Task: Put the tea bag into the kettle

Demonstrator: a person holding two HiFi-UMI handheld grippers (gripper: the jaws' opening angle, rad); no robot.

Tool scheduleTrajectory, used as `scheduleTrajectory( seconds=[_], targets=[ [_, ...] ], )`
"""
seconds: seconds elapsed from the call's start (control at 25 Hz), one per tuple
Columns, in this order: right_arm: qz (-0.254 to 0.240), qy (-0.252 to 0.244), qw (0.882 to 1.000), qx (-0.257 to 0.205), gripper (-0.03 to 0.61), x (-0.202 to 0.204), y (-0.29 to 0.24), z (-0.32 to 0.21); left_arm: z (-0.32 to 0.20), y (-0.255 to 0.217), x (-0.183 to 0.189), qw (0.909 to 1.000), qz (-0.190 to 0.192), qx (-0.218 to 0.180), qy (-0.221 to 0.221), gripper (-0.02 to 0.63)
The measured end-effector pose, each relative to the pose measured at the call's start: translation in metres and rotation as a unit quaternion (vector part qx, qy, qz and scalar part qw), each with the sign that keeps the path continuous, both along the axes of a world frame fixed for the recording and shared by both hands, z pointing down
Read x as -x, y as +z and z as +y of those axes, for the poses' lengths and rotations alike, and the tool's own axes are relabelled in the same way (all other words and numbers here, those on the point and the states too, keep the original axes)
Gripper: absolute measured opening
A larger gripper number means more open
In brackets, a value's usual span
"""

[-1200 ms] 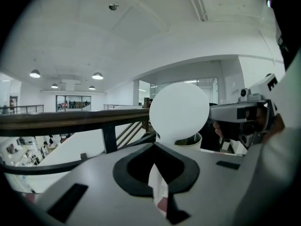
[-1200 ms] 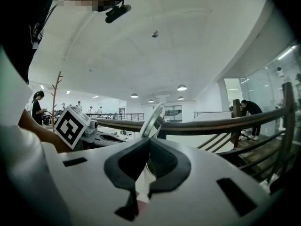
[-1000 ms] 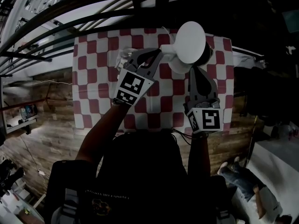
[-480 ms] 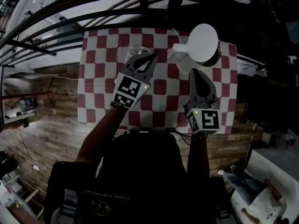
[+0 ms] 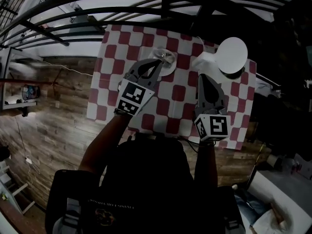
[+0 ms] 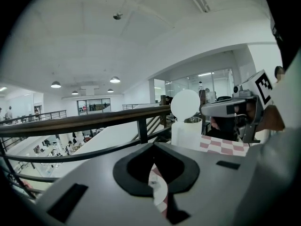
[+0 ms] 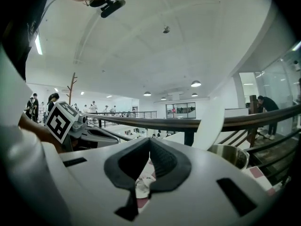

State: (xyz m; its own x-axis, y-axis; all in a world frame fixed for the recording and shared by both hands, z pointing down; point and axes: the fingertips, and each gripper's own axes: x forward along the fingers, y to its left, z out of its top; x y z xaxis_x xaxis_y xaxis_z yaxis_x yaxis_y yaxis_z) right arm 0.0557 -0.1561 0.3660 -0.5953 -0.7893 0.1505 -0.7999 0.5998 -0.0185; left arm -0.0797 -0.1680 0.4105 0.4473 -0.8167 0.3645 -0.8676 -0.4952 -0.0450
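Observation:
A white kettle (image 5: 207, 61) stands at the table's far right with its round lid (image 5: 233, 55) swung up; its steel rim (image 7: 230, 155) shows in the right gripper view. I see no tea bag clearly. A small round saucer (image 5: 165, 62) with something pale on it lies left of the kettle. My left gripper (image 5: 157, 62) is shut, with its tips at the saucer's near edge and nothing between them (image 6: 153, 145). The right gripper (image 5: 201, 76) is shut and empty, just short of the kettle (image 7: 148, 140). Pale scraps on the cloth show through the gaps below both jaws.
The red-and-white checked cloth (image 5: 122, 38) covers a small table against a dark railing (image 5: 146, 9) with an open drop beyond. Wooden floor (image 5: 53, 106) lies to the left. The kettle (image 6: 188, 134) and the right gripper's marker cube (image 6: 261, 84) show in the left gripper view.
Both grippers have drawn back from the kettle toward me. The left one has gone from beside the kettle to the saucer. The head view has shifted, so the table sits further right.

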Motion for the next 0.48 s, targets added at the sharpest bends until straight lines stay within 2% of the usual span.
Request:
scheduleTrajectory(
  seconds=[0.48],
  targets=[
    [0.021, -0.056, 0.998, 0.012, 0.014, 0.070, 0.013, 0.010, 0.032, 0.012, 0.074, 0.9979, 0.007, 0.013, -0.063, 0.003]
  ],
)
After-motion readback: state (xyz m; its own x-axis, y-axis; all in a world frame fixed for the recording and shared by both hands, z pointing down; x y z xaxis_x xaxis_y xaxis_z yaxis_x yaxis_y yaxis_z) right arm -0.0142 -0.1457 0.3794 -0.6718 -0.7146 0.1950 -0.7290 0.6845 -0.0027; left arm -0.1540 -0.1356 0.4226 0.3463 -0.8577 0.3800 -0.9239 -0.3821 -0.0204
